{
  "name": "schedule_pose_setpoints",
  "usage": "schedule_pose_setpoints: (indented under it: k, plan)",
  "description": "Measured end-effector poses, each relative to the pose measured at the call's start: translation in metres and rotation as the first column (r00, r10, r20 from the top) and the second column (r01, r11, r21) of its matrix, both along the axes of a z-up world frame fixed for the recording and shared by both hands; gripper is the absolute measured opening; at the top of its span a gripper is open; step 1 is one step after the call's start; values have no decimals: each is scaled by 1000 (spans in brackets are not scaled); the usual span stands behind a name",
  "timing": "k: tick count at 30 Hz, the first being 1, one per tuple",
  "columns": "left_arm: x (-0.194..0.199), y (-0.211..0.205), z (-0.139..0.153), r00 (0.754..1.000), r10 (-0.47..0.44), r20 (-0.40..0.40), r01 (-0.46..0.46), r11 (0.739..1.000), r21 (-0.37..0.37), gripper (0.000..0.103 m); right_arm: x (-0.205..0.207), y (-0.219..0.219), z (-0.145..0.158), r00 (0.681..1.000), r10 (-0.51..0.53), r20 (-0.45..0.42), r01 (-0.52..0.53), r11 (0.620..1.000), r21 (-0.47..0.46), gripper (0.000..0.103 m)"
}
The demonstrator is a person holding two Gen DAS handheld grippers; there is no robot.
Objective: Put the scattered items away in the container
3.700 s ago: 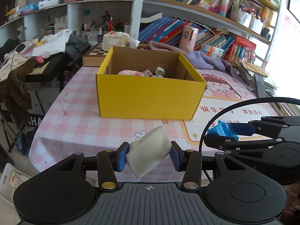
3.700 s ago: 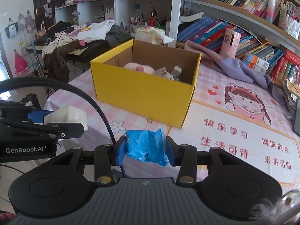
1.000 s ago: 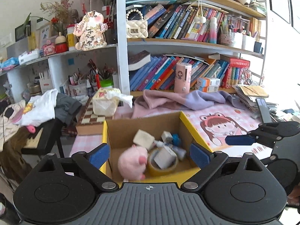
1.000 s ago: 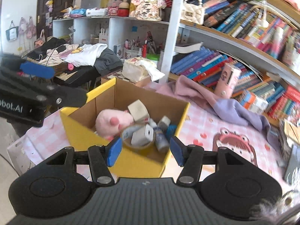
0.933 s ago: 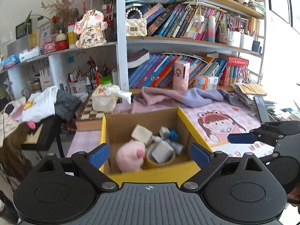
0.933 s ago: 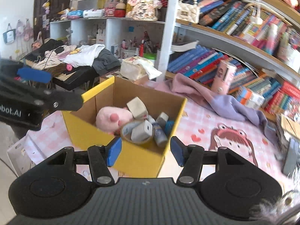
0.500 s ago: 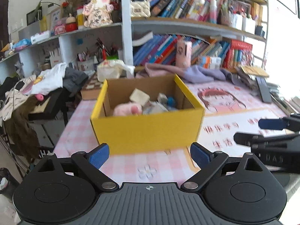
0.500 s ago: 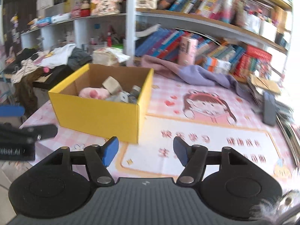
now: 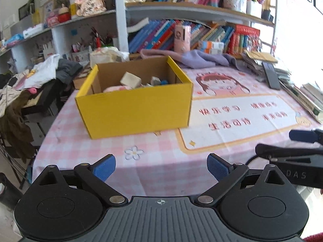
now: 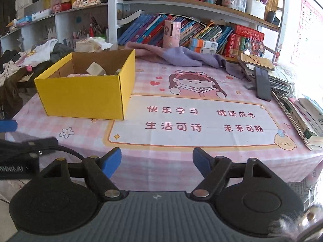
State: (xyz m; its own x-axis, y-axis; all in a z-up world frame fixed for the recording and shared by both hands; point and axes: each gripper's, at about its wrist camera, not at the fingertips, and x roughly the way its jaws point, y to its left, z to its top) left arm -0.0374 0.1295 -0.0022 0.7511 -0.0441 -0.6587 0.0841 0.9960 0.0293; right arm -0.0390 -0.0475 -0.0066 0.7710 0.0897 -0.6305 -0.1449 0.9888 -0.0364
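The yellow cardboard box [image 9: 133, 109] stands on the pink checked tablecloth [image 9: 153, 153]; inside it I make out a beige block [image 9: 130, 80], a pink plush [image 9: 117, 88] and other small items. The right wrist view has the box [image 10: 86, 96] at the left. My left gripper [image 9: 161, 166] hovers over the near table edge, well short of the box, open with nothing between its fingers. My right gripper [image 10: 157, 158] also hangs over the near edge; its jaws are opening and nothing is between them. Each gripper shows at the edge of the other's view.
A printed mat [image 10: 191, 121] with a cartoon girl covers the table's middle. A purple cloth [image 10: 181, 57] lies at the back, a phone [image 10: 262, 83] and book stacks [image 10: 302, 117] on the right. Bookshelves stand behind; clothes [image 9: 40, 72] pile on furniture at the left.
Both grippers have pulled back and down from above the box to the near table edge. The right gripper's jaws have spread wider. The white and blue items carried earlier are gone from the jaws.
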Motion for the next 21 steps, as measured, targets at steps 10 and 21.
schedule_pose_setpoints:
  k: [10, 21]
  plan:
    - [3, 0, -8, 999, 0, -49, -2, 1000, -28, 103, 0, -3, 0, 1000, -9, -16, 9, 1000, -2, 83]
    - [4, 3, -11, 998, 10, -65, -13, 998, -54, 103, 5, 1, -3, 999, -2, -33, 1, 1000, -10, 84]
